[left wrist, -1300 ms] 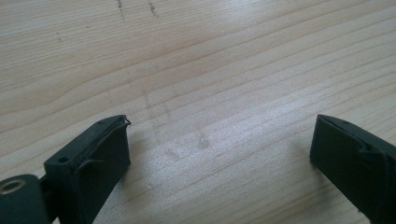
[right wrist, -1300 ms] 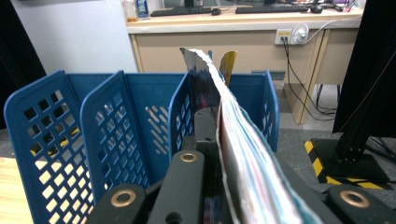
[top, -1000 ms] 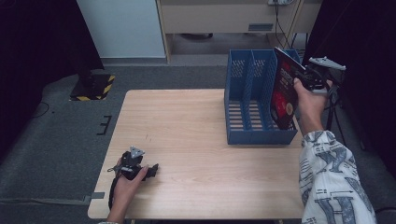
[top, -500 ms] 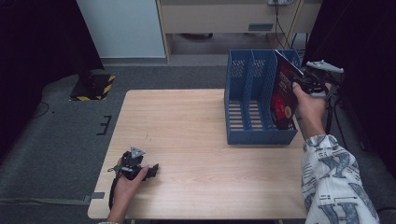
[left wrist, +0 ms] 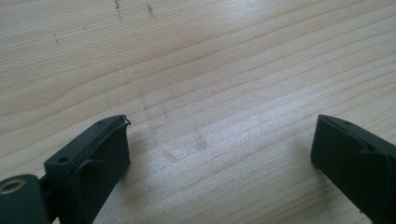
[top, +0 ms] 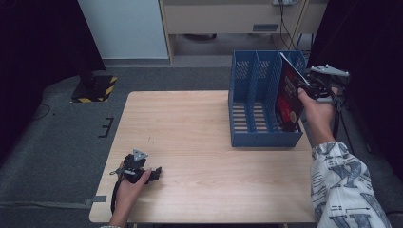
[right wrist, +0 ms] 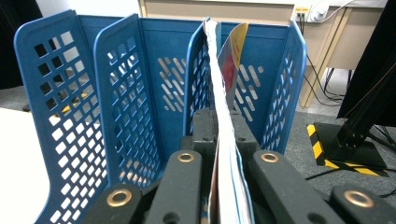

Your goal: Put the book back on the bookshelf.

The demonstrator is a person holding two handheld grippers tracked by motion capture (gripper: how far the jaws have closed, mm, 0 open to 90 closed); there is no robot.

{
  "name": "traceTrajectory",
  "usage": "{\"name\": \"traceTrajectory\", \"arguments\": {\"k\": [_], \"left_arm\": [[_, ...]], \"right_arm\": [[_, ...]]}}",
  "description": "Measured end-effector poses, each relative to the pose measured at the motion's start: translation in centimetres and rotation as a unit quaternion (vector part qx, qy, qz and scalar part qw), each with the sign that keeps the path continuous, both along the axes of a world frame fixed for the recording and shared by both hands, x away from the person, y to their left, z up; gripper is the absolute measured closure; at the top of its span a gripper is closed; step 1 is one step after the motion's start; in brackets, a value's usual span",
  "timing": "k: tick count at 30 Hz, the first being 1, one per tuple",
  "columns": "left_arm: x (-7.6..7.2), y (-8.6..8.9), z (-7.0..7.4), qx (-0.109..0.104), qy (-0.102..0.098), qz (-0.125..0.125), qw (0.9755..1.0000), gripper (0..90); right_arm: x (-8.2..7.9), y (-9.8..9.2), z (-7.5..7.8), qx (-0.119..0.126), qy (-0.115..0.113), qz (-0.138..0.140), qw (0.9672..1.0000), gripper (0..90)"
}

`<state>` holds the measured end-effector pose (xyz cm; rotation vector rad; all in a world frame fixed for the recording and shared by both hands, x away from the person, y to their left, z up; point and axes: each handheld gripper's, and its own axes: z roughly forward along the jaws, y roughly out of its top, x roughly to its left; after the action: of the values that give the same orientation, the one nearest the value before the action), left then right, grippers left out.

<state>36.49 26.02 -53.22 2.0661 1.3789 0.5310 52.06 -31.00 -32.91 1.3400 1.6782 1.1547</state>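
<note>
Clamping a magazine (top: 288, 97) in our right hand-held gripper (top: 310, 87), we hold it within the blue file rack's (top: 256, 135) rightmost compartment, while our left hand-held gripper (top: 151, 175) rests wide open on the surface (top: 199, 133).

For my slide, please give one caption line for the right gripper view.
Right gripper clamps a magazine edge-on before the blue file rack.

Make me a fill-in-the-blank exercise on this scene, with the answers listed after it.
1. The right gripper is shut on a ____.
2. The magazine stands in the blue file rack's ____ compartment, seen from the high view.
3. The left gripper rests on the wooden table with its jaws ____.
4. The file rack has ____ compartments.

Missing words: magazine; rightmost; open; three
</note>
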Motion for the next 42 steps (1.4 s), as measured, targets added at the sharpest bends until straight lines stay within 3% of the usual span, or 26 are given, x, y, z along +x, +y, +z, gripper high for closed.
{"name": "traceTrajectory", "arguments": {"k": [9, 26, 38, 42], "left_arm": [[0.0, 0.0, 0.0, 0.000, 0.001, -0.001, 1.0000, 3.7], [0.0, -0.1, 0.0, 0.001, 0.001, -0.002, 1.0000, 3.8], [-0.1, -0.2, -0.1, -0.002, -0.003, -0.003, 1.0000, 3.7], [-0.1, -0.2, -0.1, -0.003, -0.004, -0.003, 1.0000, 3.4]], "right_arm": [[-0.4, 0.3, 0.0, -0.012, 0.014, 0.008, 0.9998, 83.3], [0.3, 0.6, 0.4, -0.037, 0.066, 0.034, 0.9966, 73.0], [1.4, 0.9, 0.2, -0.051, 0.092, 0.030, 0.9940, 73.4], [1.5, 0.9, 0.3, -0.057, 0.097, 0.031, 0.9932, 77.9]]}}
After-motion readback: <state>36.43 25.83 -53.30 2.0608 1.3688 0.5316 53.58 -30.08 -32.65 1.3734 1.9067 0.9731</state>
